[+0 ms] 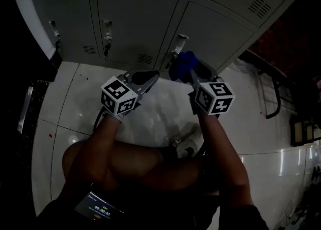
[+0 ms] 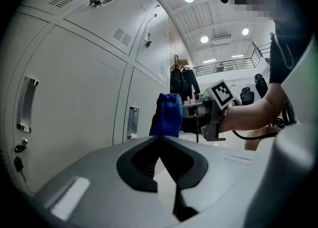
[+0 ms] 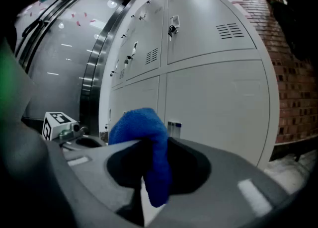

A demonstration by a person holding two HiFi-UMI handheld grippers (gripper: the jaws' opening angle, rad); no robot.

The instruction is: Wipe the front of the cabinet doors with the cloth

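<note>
my right gripper (image 1: 189, 73) has its jaws clamped on the blue cloth (image 1: 182, 64), which bunches over the tips and hangs in a short fold below them, its long side running up and down. it looks like soft, thick towelling, clean as far as i can tell. the cabinet doors (image 1: 135, 21) stand straight ahead on the far side. they are pale grey metal with small vent slots, and this one has a handle (image 1: 179, 41) at its edge. the cloth sits just in front of the lower door on the right, near that handle. i cannot tell whether it touches the metal. so the move, as i judge it, is a short push away from me until the cloth lies flat on the door, then strokes across. my left gripper (image 1: 144, 77) is a little to the left and slightly nearer to me, jaws together on nothing, so the right hand is the one placed to wipe.
</note>
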